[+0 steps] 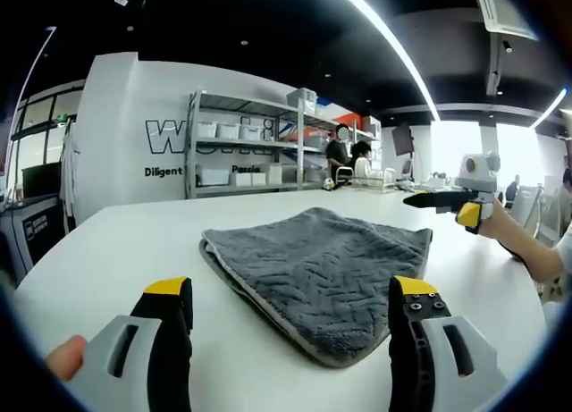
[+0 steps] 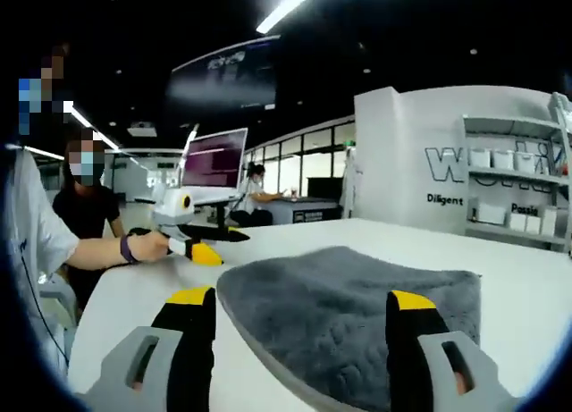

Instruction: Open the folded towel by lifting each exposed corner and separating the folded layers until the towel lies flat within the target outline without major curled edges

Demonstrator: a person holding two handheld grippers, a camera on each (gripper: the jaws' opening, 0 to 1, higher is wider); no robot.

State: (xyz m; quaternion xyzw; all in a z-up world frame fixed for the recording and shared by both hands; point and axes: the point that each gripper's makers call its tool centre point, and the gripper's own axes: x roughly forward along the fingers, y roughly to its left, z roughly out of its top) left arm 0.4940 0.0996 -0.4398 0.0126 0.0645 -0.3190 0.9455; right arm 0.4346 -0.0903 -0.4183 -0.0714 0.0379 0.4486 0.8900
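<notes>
A grey folded towel (image 1: 317, 273) lies on the white table (image 1: 116, 251), its doubled edge toward me and a soft chevron texture on top. My left gripper (image 1: 290, 291) hovers just short of the towel's near edge, open, its yellow-tipped jaws spread wider than the towel's near corner. Held in a hand at the right, the right gripper (image 1: 456, 202) floats past the towel's far right corner. In the right gripper view the towel (image 2: 357, 309) sits close ahead, and my right gripper (image 2: 301, 298) stands open above its near edge. The left gripper (image 2: 192, 244) shows at the left, held by a hand.
Metal shelves (image 1: 255, 144) with white bins line the far wall with lettering. People sit at desks beyond the table. A person with a wristband (image 2: 89, 242) stands at the table's left end near a lit monitor (image 2: 214, 157). The table's rounded edge (image 1: 36, 278) runs close on my left.
</notes>
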